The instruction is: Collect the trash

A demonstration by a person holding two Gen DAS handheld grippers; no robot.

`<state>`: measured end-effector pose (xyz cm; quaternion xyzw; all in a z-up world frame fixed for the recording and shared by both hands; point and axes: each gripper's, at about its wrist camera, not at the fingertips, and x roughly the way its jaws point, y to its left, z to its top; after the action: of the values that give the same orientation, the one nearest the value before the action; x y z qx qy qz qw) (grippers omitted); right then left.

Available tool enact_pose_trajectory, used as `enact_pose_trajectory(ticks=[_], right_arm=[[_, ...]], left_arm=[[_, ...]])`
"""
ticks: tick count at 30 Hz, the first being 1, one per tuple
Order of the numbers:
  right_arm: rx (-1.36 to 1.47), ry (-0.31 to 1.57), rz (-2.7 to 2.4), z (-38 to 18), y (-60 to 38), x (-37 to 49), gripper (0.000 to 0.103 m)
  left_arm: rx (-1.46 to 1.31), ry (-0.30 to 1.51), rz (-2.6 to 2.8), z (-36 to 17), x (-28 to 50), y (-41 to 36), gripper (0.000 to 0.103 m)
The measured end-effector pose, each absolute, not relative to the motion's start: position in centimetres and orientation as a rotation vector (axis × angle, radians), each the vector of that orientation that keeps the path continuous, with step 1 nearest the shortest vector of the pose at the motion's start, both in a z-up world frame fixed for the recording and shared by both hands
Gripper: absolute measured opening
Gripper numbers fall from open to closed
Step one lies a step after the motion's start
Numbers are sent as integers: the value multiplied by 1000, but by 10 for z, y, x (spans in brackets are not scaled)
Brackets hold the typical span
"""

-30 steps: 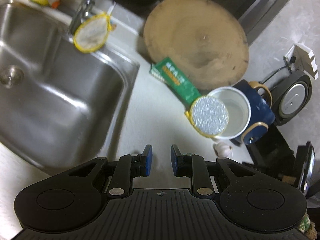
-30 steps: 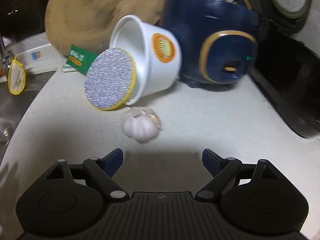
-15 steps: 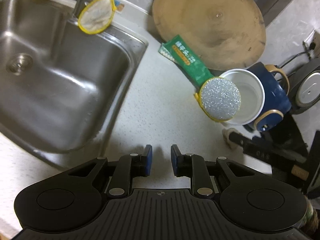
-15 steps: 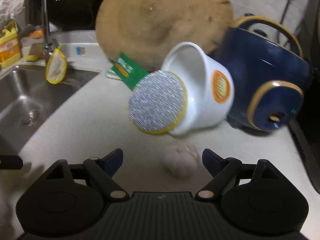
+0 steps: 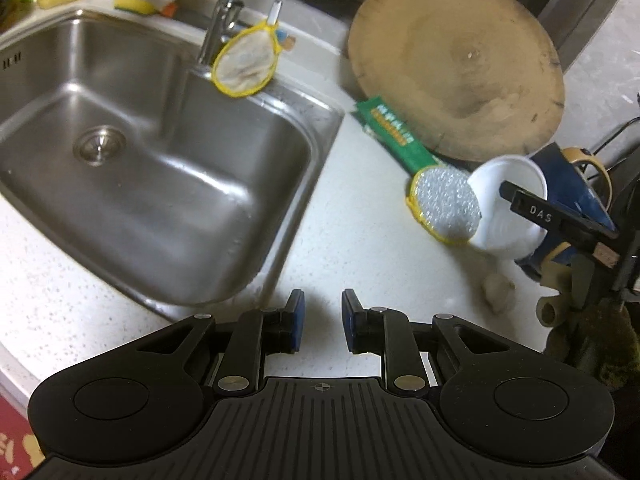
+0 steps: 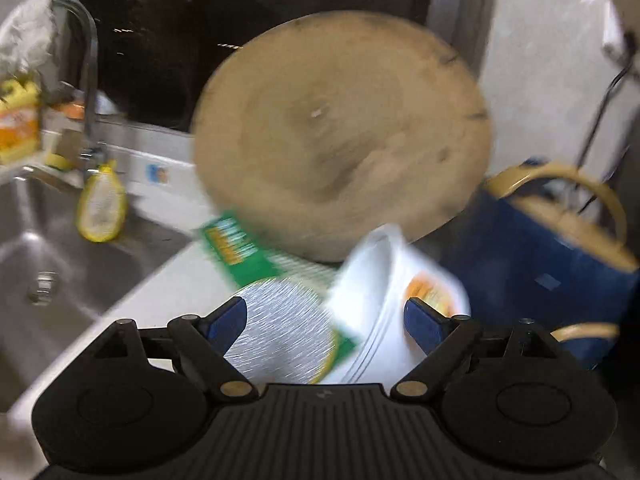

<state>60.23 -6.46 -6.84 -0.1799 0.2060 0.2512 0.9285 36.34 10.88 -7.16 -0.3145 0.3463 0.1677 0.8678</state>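
the right gripper (image 6: 324,320) is reaching in on the tipped white cup (image 6: 384,312) with its fingers spread wide, one blue pad to the left of the peeled foil lid (image 6: 280,332) and the other at the cup's orange label, so the step in hand looks like lining up to grasp this piece of trash; nothing is being gripped yet, and the view is blurring too much to say whether a pad is touching the cup. the cup is lying on its side on the white speckled bench (image 5: 352,240), mouth toward the sink, lid hanging off the rim, leaning against a dark blue cooker (image 5: 576,184) with a garlic bulb (image 5: 498,296) just beside it and a green packet (image 5: 396,136) running back under the round wooden board (image 5: 456,64). the next move is probably calling for sliding the fingers further around the cup's body, clear of the floppy lid, then closing gently since the thin wall may be crushing easily. the left gripper (image 5: 322,324) is hovering over bare bench near the sink's corner, its fingers parted narrowly around nothing. the steel sink (image 5: 168,184) is sitting to the left with a faucet (image 5: 224,12) and a yellow-rimmed strainer (image 5: 246,60) hanging at its back edge, and a dark window is showing behind the board
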Motion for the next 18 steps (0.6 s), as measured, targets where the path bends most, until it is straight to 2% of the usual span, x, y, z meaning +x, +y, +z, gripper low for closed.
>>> enact_pose_trajectory(ticks=[5, 7, 9, 10, 12, 15, 18], right_arm=[[-383, 441, 464, -69, -66, 633, 87], [-395, 466, 416, -74, -68, 647, 83], [-379, 476, 392, -70, -79, 650, 51], [-351, 487, 404, -65, -88, 649, 45], [-290, 527, 429, -55, -108, 650, 26], [-264, 551, 391, -49, -133, 648, 8], [-161, 603, 414, -42, -165, 640, 8]], left_arm=[[-658, 723, 337, -71, 371, 106, 23], [-652, 726, 315, -71, 376, 102, 23], [-638, 728, 278, -71, 381, 97, 23], [-631, 728, 262, -71, 384, 94, 23], [-622, 733, 236, -72, 390, 89, 23], [-616, 741, 184, -74, 399, 80, 23], [-606, 753, 130, -76, 405, 68, 23]])
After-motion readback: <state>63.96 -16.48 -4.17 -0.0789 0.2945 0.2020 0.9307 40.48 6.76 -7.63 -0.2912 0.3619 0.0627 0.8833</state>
